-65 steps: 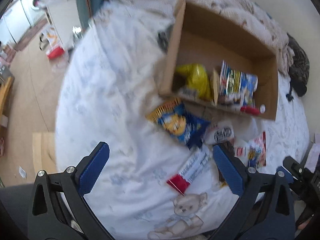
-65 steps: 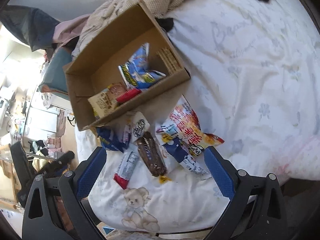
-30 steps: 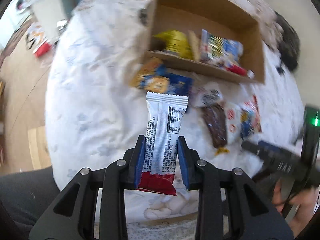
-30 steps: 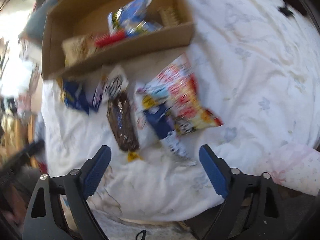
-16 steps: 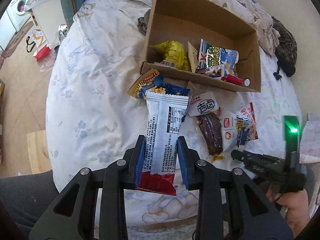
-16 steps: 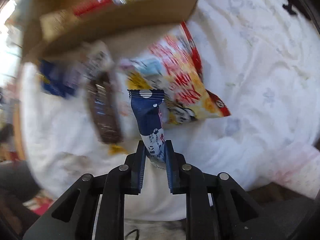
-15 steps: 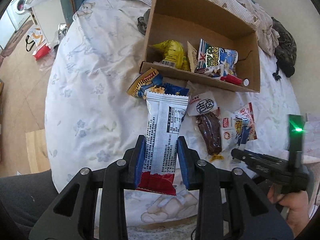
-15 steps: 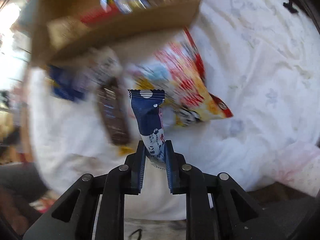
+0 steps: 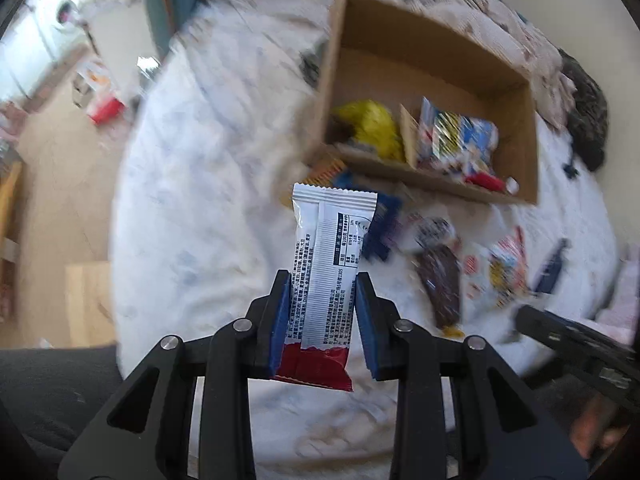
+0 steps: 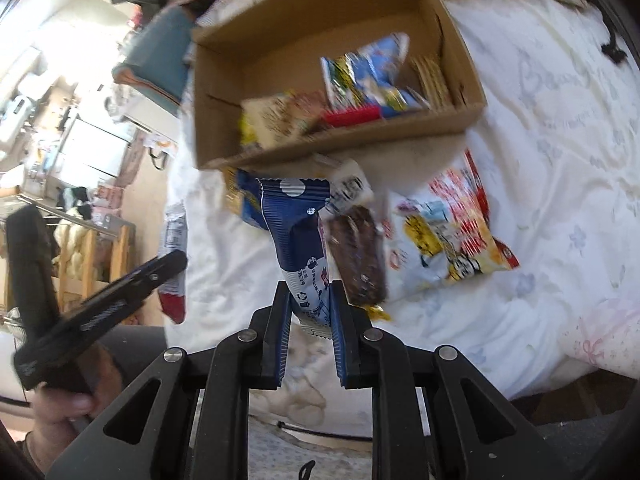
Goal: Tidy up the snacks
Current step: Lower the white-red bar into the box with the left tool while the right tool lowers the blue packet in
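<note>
My left gripper [image 9: 322,280] is shut on a white snack bar with a red end [image 9: 328,264], held upright above the bed. My right gripper [image 10: 310,290] is shut on a dark blue snack bar [image 10: 300,236], also raised. The cardboard box [image 9: 432,60] lies ahead on the bed with a yellow pack [image 9: 372,126] and a blue pack [image 9: 456,138] inside; it also shows in the right wrist view [image 10: 280,152]. A brown bar [image 10: 358,256], a red and yellow bag [image 10: 452,232] and a blue pack [image 9: 384,220] lie loose before the box.
The white flowered bedsheet [image 10: 560,140] spreads around the box. A checked blanket [image 9: 500,12] and a dark cloth [image 9: 588,120] lie behind it. The bed edge and wooden floor [image 9: 52,184] are to the left. Both views are blurred.
Both grippers closed on their bars within the last two seconds and lifted them. Since half a second ago both views have swung, and the box sits further right in the left wrist view.
</note>
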Tool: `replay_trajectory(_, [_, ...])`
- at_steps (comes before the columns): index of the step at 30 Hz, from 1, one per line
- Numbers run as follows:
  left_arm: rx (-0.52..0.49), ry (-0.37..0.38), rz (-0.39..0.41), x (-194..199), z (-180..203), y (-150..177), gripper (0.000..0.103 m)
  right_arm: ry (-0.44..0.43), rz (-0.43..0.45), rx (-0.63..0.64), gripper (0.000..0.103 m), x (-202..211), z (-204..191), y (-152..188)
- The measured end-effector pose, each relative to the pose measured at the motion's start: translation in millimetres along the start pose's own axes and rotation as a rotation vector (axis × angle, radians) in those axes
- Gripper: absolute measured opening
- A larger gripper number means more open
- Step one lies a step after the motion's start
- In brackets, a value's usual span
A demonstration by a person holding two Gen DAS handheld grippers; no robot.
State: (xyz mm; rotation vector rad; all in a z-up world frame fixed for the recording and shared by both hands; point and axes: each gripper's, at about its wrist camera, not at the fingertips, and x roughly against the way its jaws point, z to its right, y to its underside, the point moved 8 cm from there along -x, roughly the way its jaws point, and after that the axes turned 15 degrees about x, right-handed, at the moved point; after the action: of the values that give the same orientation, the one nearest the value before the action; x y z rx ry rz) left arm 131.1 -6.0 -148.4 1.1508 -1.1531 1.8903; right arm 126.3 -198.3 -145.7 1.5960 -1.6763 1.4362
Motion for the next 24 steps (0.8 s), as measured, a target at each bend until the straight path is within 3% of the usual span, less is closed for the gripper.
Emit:
replay_trajectory(6, [0.013, -0.012, 0.161, 24.3, -5.6, -22.7, 0.027, -0.033, 0.203, 0.051, 0.020, 45.9, -21.5, -24.9])
replay_trajectory(10, [0.023, -0.017, 0.196, 28.2, -8.0, -29.5, 0.028, -0.041, 0.275, 0.039, 0.020, 61.8, -18.4, -35.9])
replay_trajectory(14, [0.024, 0.001, 0.221, 34.0, -6.0, -34.3, 0.027, -0.062, 0.404, 0.046, 0.020, 87.1, -17.4, -60.5])
replay_trajectory(24, [-0.035, 0.050, 0.285, 59.2, 35.5, -67.9, 0.028, -0.065, 0.502, 0.015, 0.020, 102.9, 2.3, -115.7])
